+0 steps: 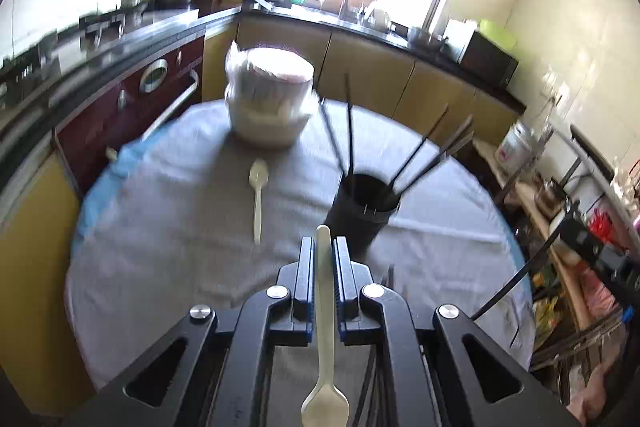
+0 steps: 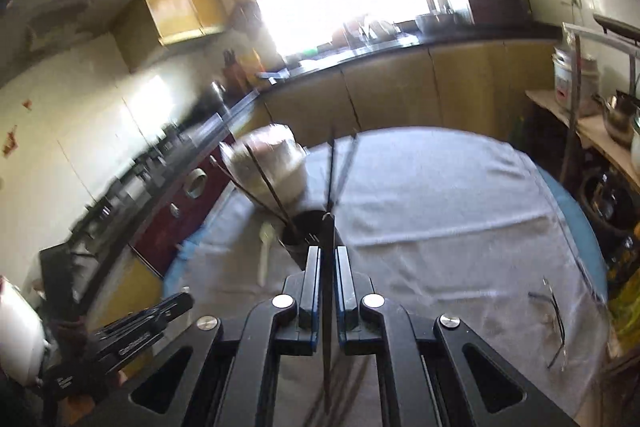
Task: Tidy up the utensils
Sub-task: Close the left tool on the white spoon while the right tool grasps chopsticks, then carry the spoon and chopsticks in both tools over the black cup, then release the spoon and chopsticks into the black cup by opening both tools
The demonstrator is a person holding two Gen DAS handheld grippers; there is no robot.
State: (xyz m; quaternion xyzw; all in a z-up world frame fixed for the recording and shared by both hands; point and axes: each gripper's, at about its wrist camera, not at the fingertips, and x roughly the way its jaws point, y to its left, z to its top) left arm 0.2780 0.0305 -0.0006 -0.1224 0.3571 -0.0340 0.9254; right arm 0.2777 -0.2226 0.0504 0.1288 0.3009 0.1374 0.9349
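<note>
In the left wrist view my left gripper (image 1: 323, 249) is shut on a cream plastic spoon (image 1: 323, 307); its handle points forward and its bowl lies near the camera. A second cream spoon (image 1: 258, 195) lies on the grey tablecloth ahead to the left. A black cup (image 1: 362, 211) holding several black chopsticks stands ahead to the right. In the right wrist view my right gripper (image 2: 328, 253) is shut on a thin black chopstick (image 2: 328, 307), raised just in front of the black cup (image 2: 304, 233). The loose spoon (image 2: 265, 251) lies left of the cup.
A white plastic-wrapped container (image 1: 268, 99) stands at the table's far side. Eyeglasses (image 2: 556, 319) lie on the round table's cloth (image 2: 460, 227) at the right. The left gripper (image 2: 176, 305) and a white sleeve (image 2: 16, 331) show at lower left. Kitchen counters and cluttered shelves surround the table.
</note>
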